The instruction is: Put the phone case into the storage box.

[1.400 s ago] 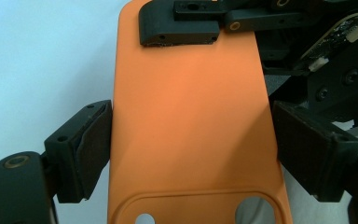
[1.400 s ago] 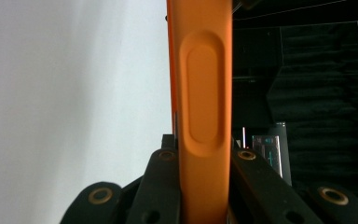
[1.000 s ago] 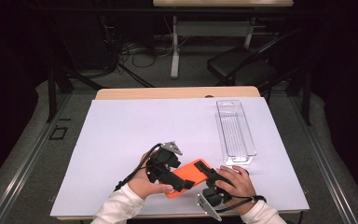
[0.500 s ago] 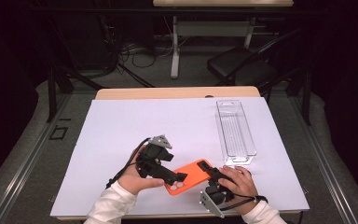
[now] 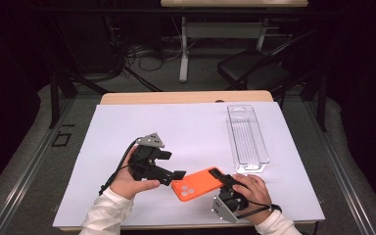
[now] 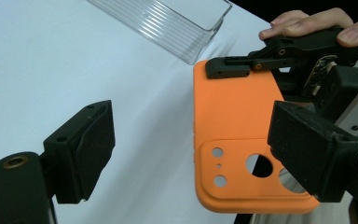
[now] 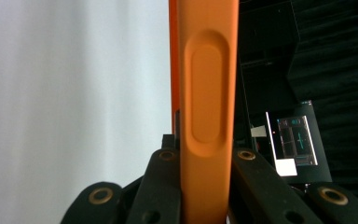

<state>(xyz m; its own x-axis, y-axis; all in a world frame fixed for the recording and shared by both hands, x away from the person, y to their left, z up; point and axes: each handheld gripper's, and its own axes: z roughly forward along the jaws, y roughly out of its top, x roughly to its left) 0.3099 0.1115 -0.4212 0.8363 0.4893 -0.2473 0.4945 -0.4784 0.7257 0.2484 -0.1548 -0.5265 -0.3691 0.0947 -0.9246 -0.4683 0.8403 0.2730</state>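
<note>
Dark room all around, with a black chair [image 5: 257, 73] and loose cables on the floor behind. Nearer in sits a wooden surface [image 5: 186, 97] with a big white sheet [image 5: 191, 132] spread over it — flat, plain and smooth. On the far right of the sheet lies a long clear plastic tray [image 5: 247, 139], well apart from the hands.

Close to the near edge, the orange phone case [image 5: 198, 183] is held up off the sheet. The right gripper [image 5: 229, 183] has its jaws clamped on one end of the case; in the right gripper view the thin orange edge [image 7: 205, 116] runs straight up between them. The left gripper [image 5: 174, 175] is just beside the other end, the end with the camera holes [image 6: 242, 168]. Its jaws stand wide apart and have just been closing a little, with one corner of the case between them but no pad pressing on it.

I think the case is very light and a bit bendy, like soft rubber, so it may flop or twist if held by one end. It looks grippy, not slippery, and not easy to break. The best place to hold it is across the flat, solid part, not at the thin ring around the holes.
</note>
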